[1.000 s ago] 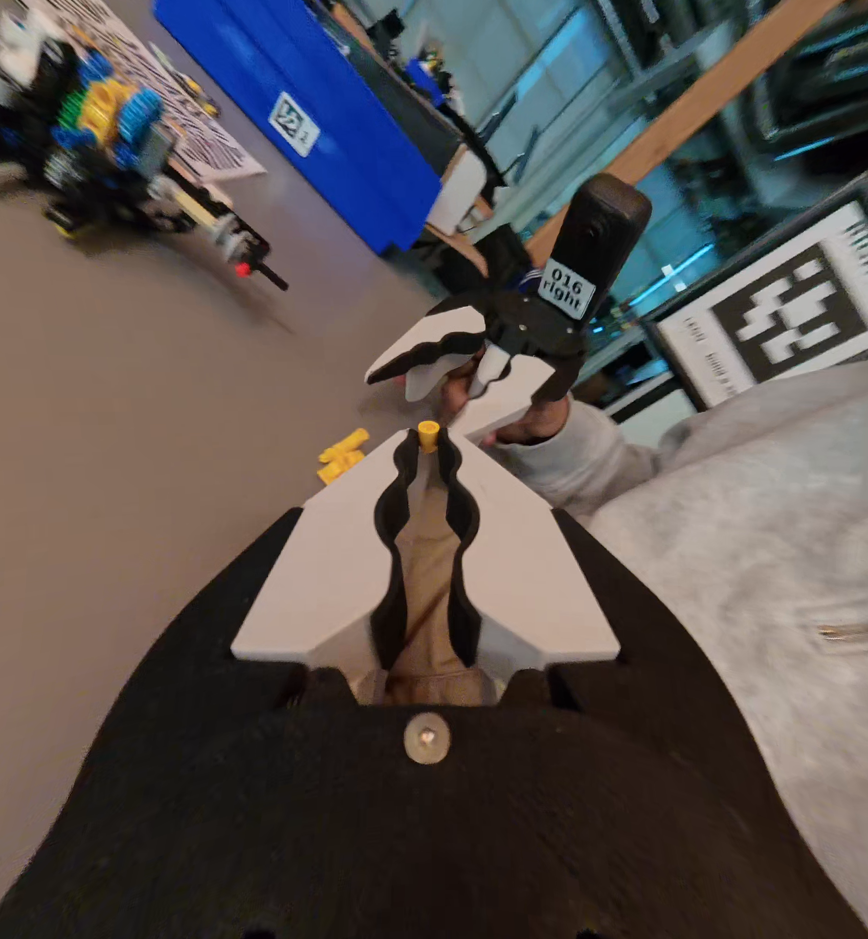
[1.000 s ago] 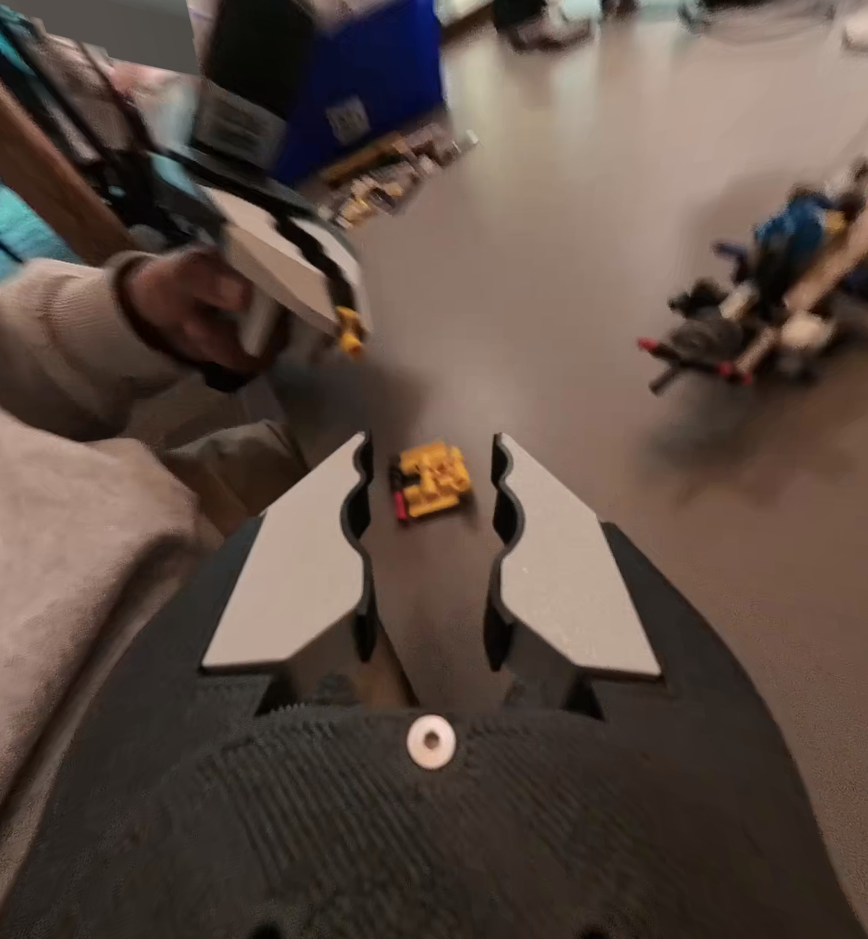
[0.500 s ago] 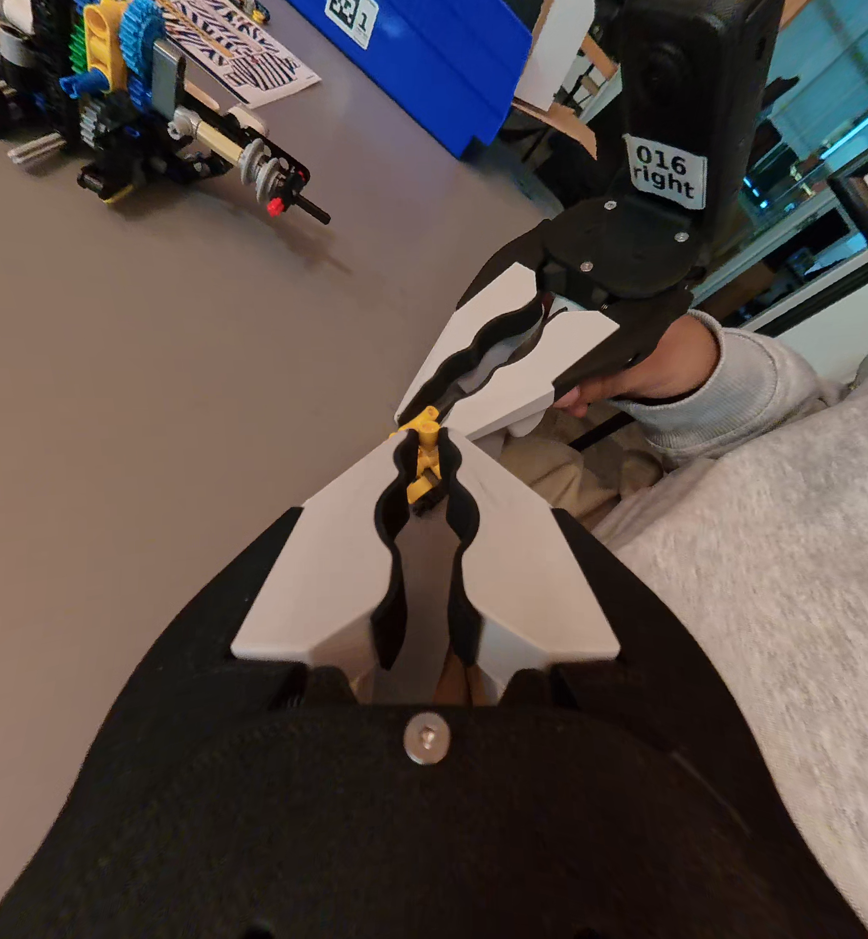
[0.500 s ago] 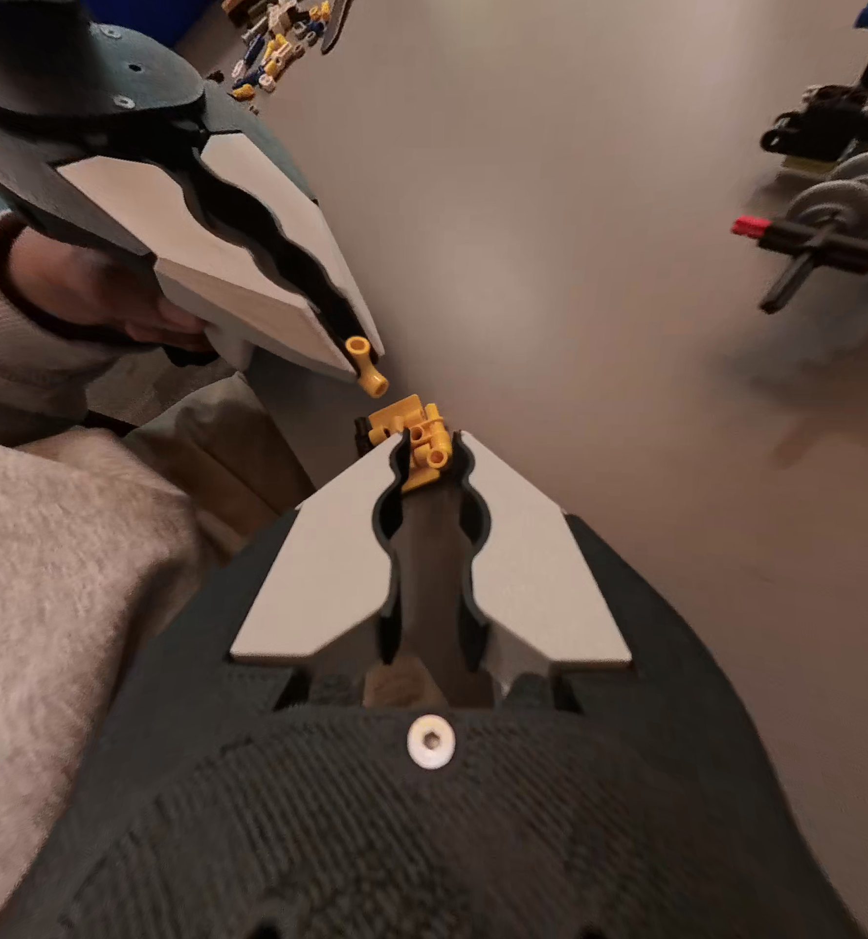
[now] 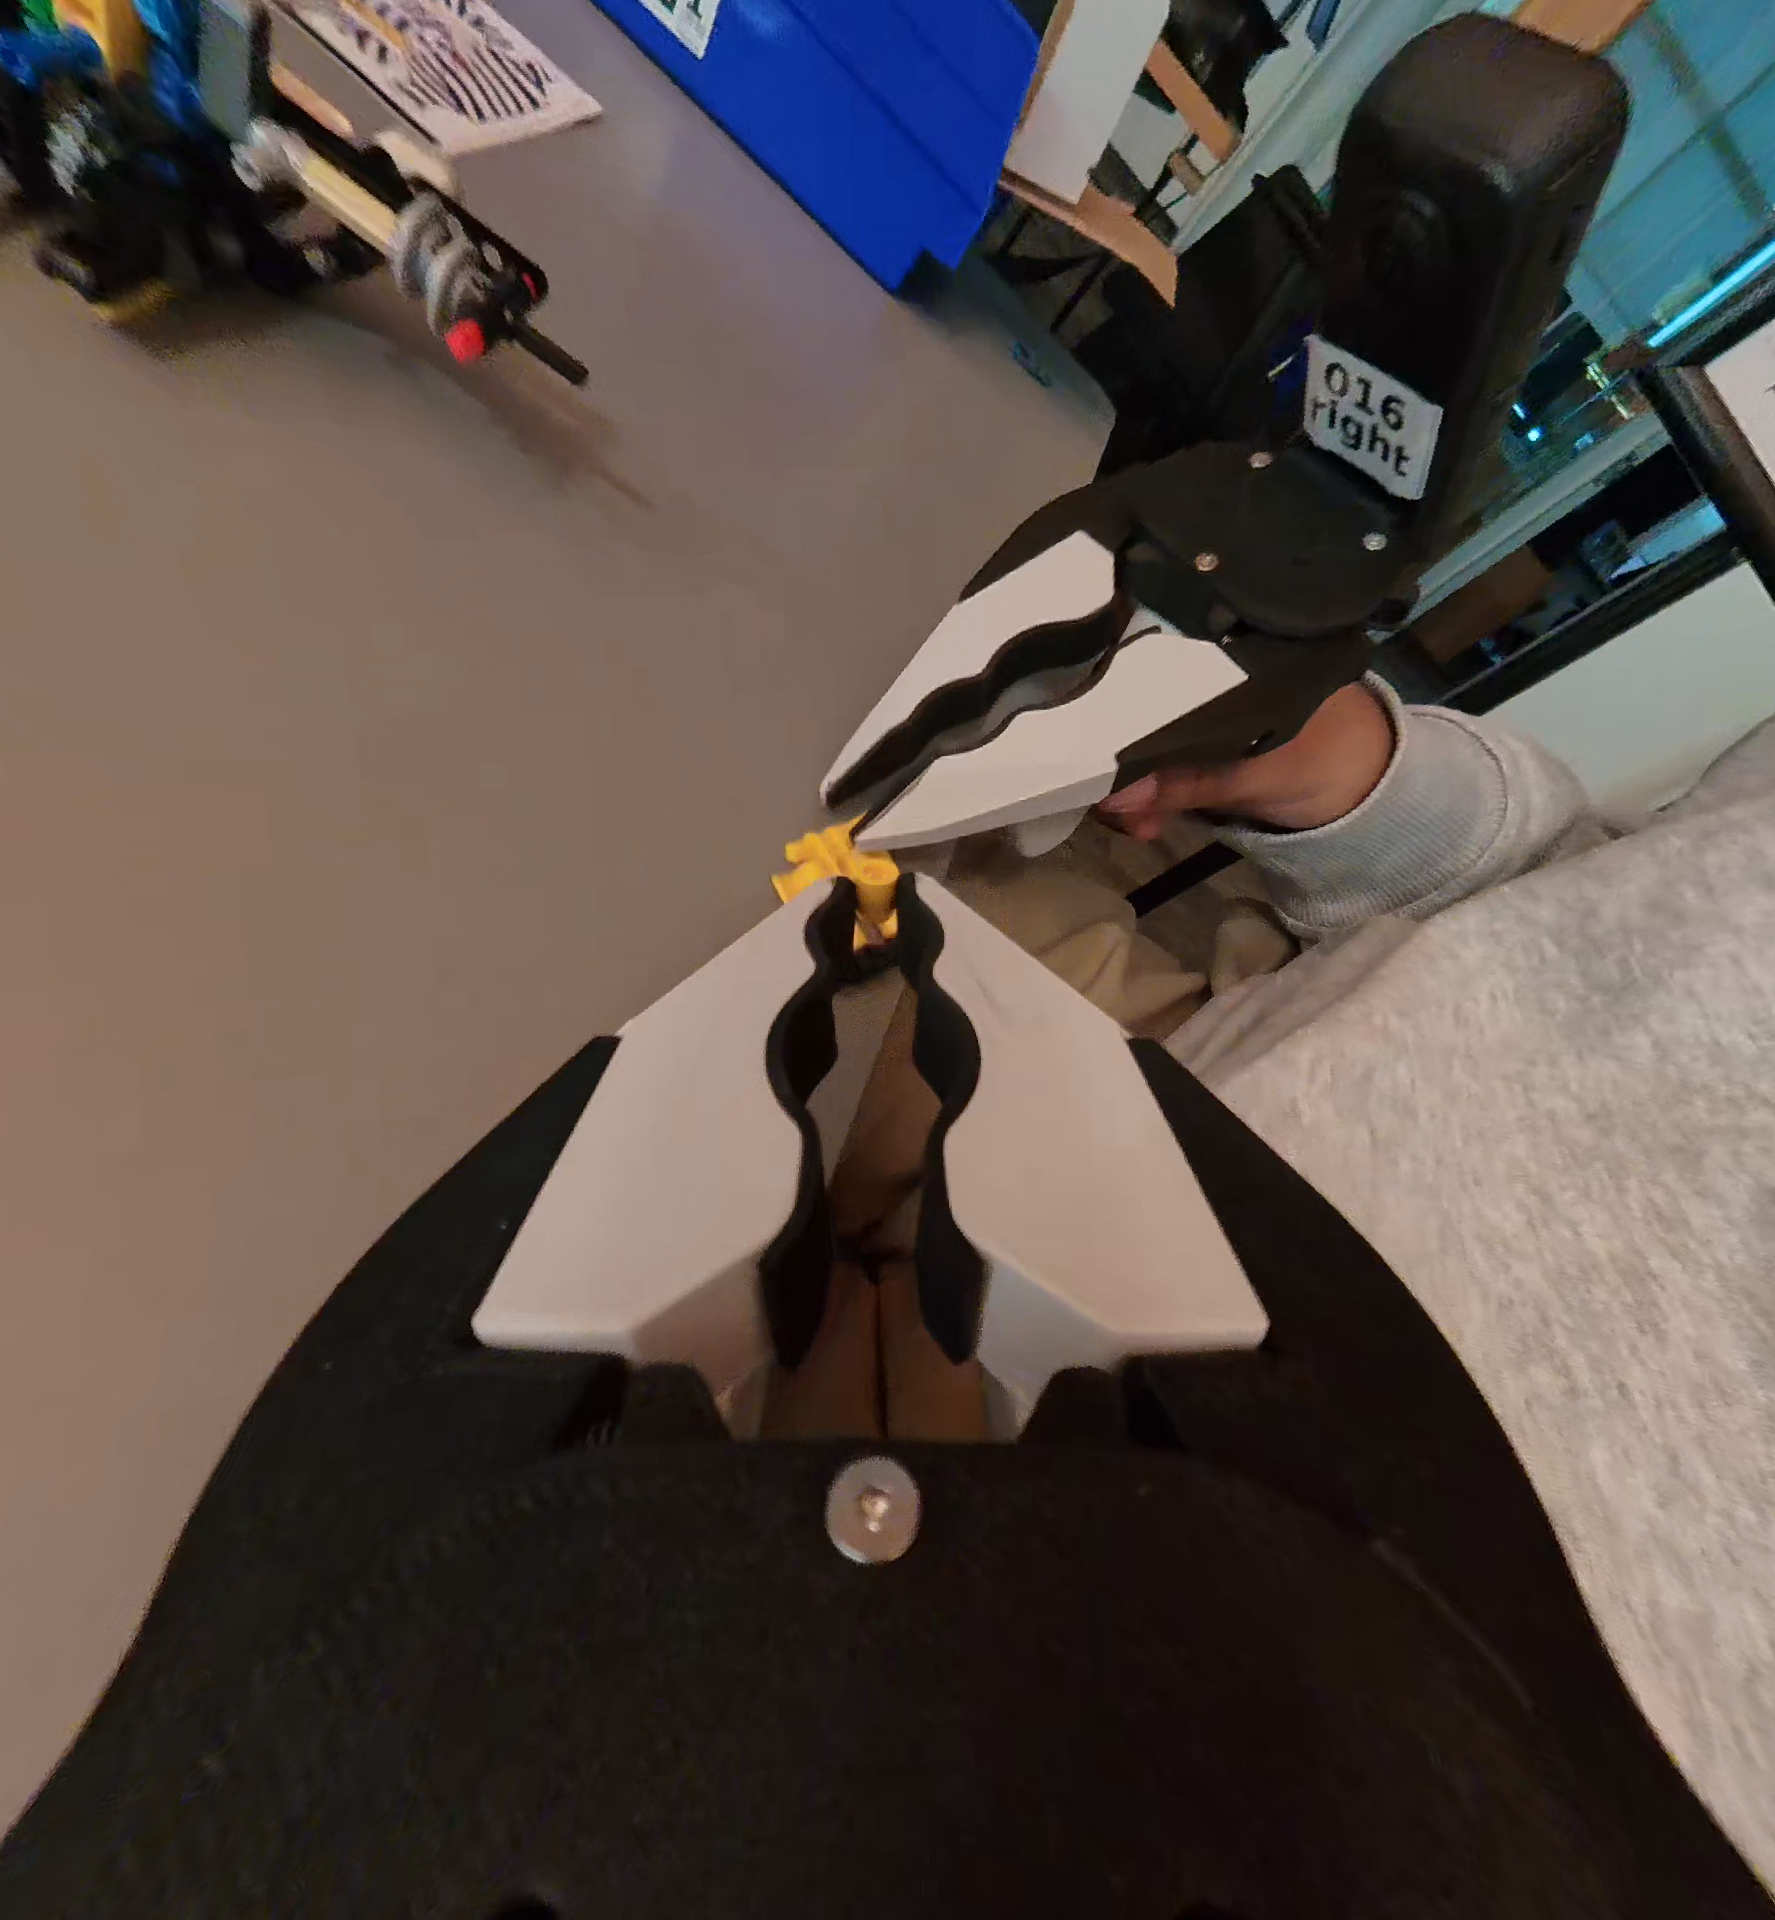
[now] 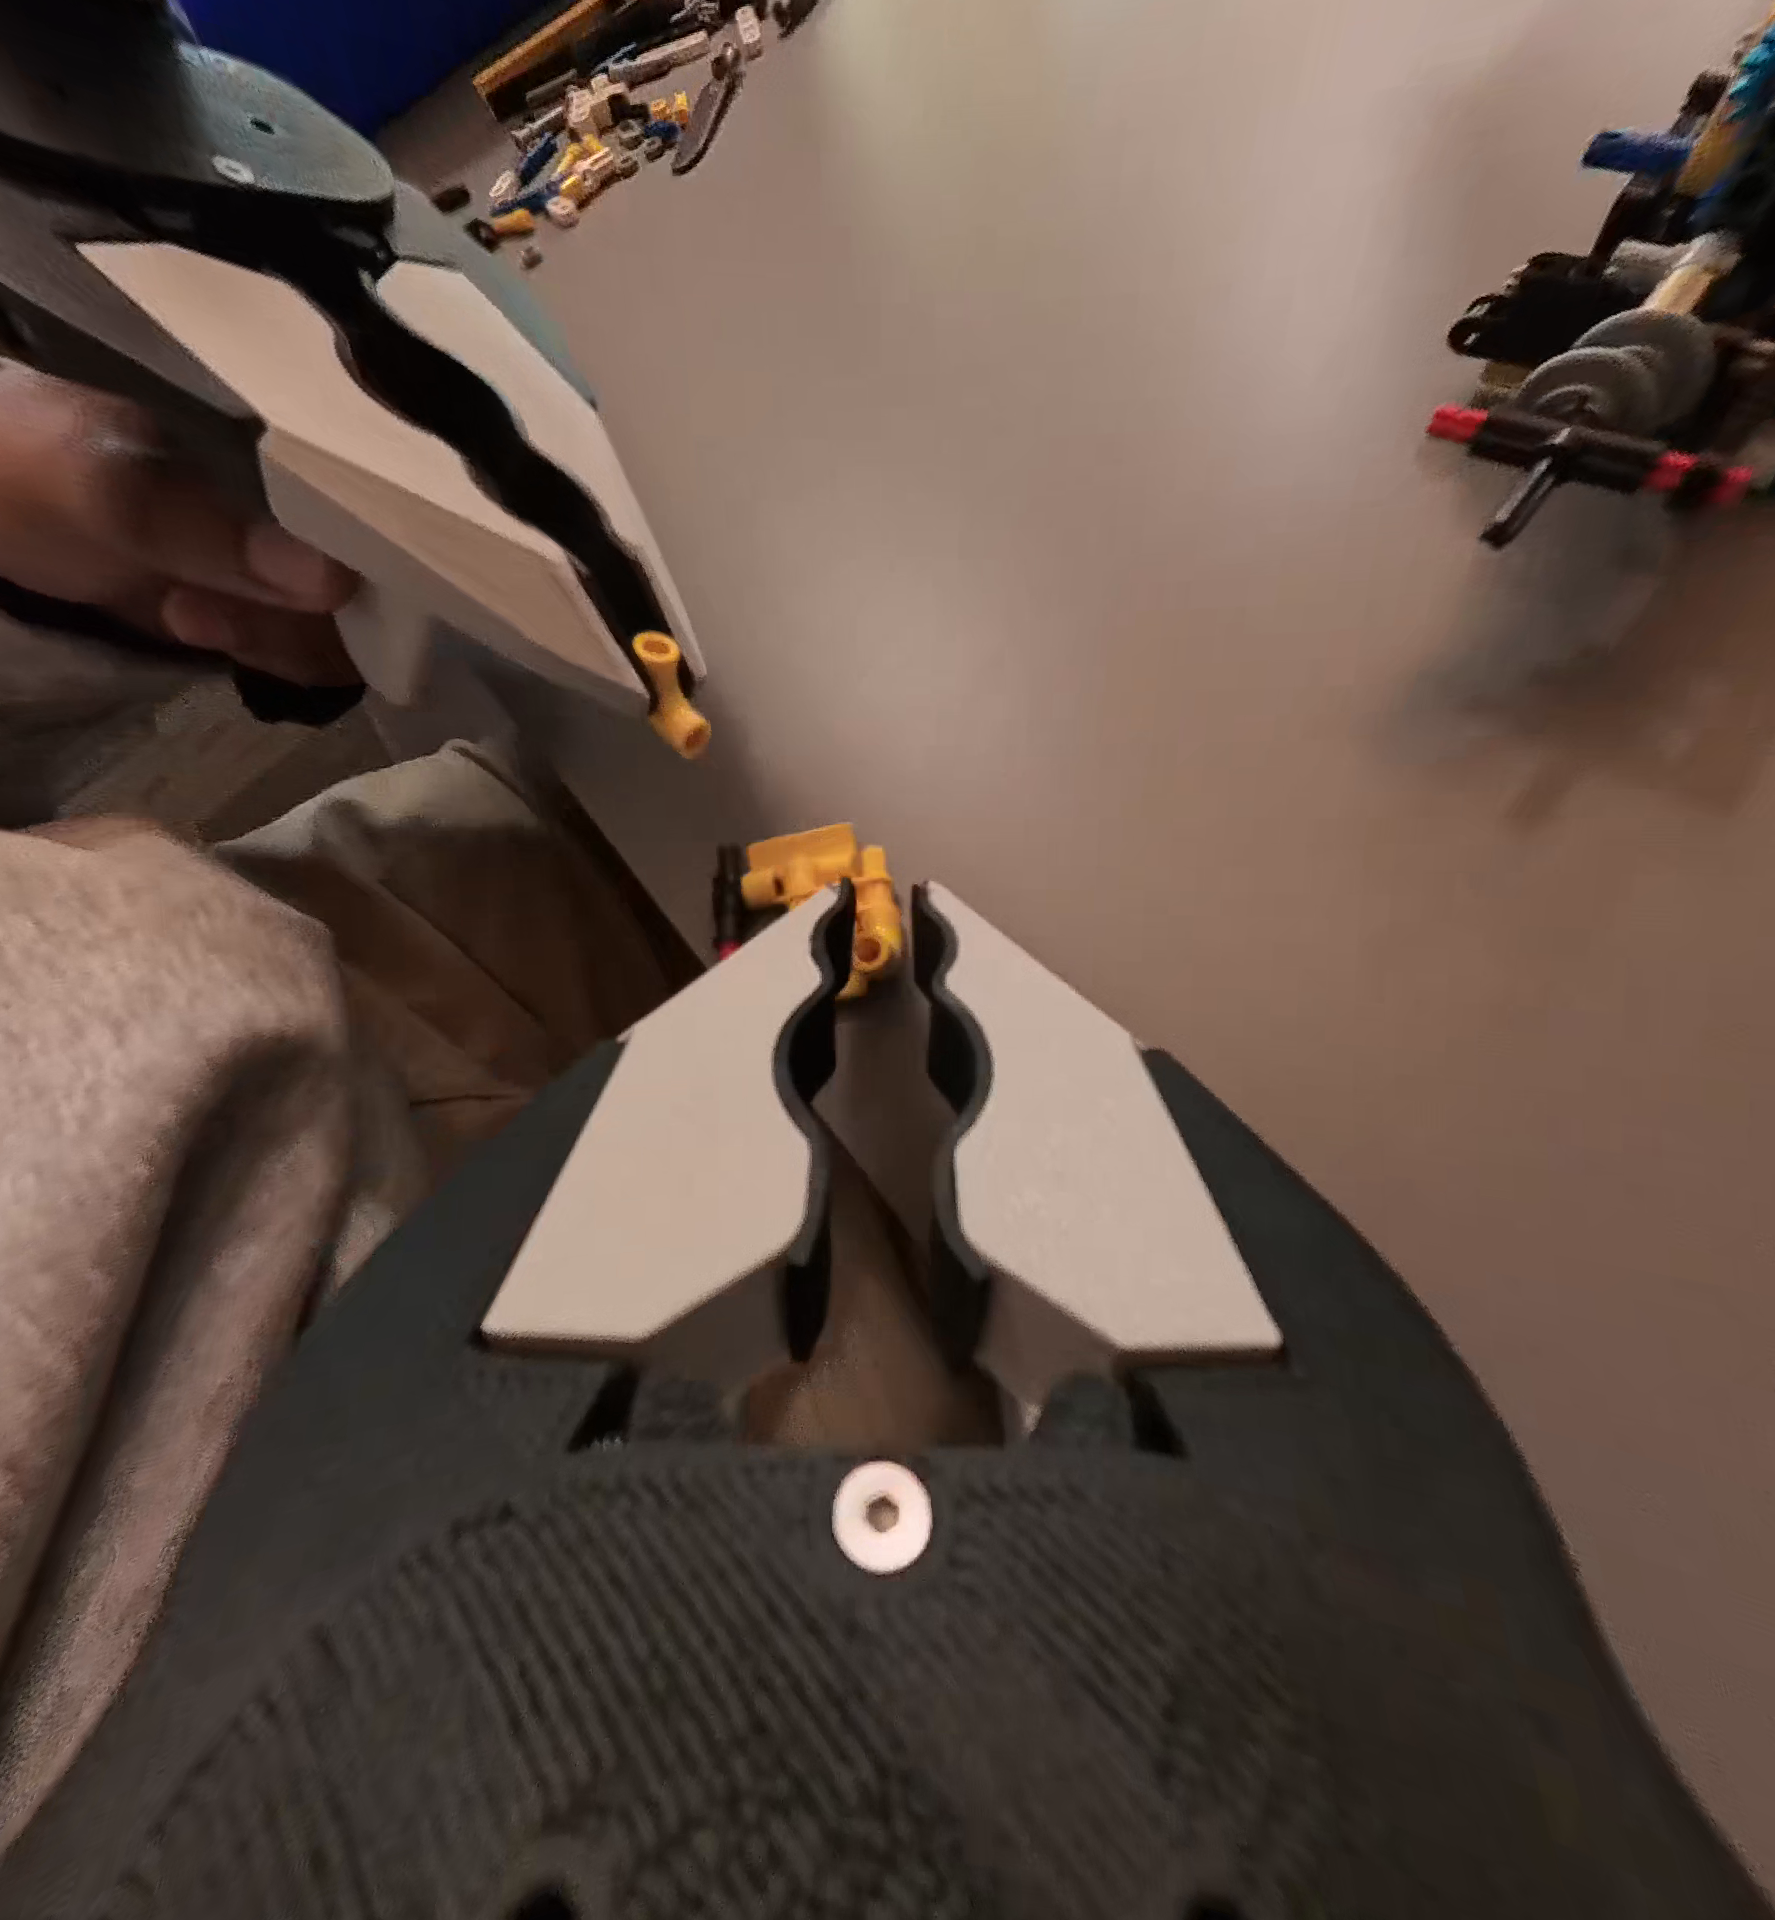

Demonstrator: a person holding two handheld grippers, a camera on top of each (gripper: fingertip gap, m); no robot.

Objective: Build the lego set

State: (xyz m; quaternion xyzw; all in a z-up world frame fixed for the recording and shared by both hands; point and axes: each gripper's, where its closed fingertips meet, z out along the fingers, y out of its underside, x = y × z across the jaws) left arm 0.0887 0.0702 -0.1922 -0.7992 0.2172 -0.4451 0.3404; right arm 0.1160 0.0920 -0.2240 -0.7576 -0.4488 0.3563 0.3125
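My left gripper is shut on a small yellow connector pin that sticks out past its tips. It also shows in the right wrist view, upper left, with the pin pointing down. My right gripper is shut on a small yellow lego assembly with a black and red part on its left side. In the left wrist view the right gripper comes in from the upper right with the assembly. Pin and assembly are close, with a small gap, held near the table's edge.
The large partly built lego model stands on the grey table, also seen at right in the right wrist view. A pile of loose pieces lies far back. A blue bin and a patterned sheet lie beyond. The tips of one gripper are about 5 cm away from the tips of the other.
My right gripper, open over the yellow assembly on the table a second ago, has shut on it. Both grippers have come tip to tip, the left still holding the pin.
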